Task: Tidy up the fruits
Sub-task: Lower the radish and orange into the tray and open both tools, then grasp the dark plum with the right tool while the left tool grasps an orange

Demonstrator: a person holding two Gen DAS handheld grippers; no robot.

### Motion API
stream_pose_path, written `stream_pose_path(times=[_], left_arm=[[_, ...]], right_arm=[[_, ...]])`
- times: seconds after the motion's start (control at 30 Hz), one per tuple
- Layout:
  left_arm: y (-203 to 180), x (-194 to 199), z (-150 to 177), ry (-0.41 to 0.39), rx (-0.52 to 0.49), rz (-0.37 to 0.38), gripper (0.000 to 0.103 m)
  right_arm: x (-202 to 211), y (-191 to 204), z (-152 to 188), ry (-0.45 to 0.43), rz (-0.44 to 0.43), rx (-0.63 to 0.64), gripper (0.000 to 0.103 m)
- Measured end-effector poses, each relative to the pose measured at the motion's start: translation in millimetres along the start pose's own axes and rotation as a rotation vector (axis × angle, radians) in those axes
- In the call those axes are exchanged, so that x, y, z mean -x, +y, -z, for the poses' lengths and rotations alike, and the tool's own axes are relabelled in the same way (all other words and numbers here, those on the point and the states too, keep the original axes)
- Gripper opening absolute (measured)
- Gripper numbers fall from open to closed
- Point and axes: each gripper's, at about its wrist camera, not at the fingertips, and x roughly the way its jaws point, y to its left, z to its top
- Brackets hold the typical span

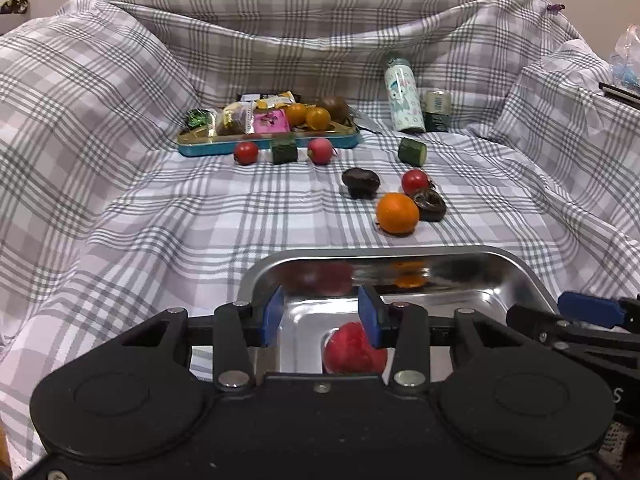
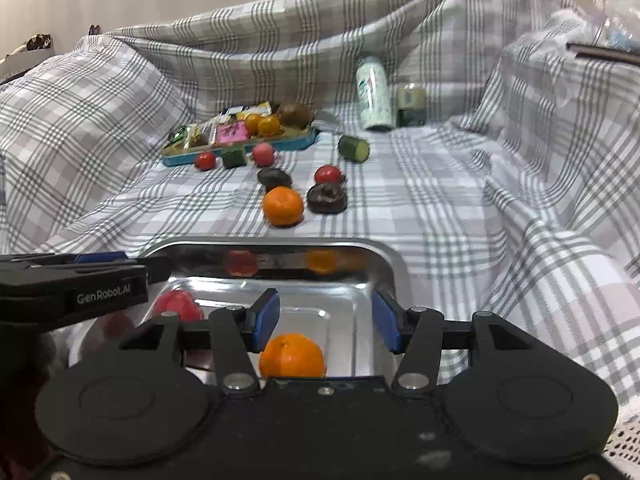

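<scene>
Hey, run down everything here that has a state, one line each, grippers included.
left gripper: jaws open, empty, over the tray.
right gripper: jaws open, empty.
steel tray: holds two fruits.
red fruit: lying in the tray.
orange: lying in the tray.
loose orange: on the cloth.
blue tray: full.

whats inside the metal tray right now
A red fruit and an orange lie in the metal tray. The grippers hide its near edge.

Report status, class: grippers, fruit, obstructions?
Left gripper open, right gripper open, both empty. Red round fruit and orange mandarin lie in shiny steel tray. Second orange mandarin waits on cloth, path unobstructed.
</scene>
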Motion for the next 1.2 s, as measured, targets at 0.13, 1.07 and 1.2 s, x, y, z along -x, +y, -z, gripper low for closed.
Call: stream_pose_path(times=[0.13,1.07,1.2], left_arm=[[1,-2,-1,0.012,0.007,0.004,0.049],[1,-49,-73,0.041,-0.043,-0.019,0.049],[4,-60,-78,0.035,-0.087,-0.035,0.049]], right_arm=[[-5,-6,-4,0.042,-0.021,-0.036,0.055],[-112,-27,-106,0.082,-0.015,0.045,0.052],[-129,-25,-112,0.104,-0.034,0.050,0.052]])
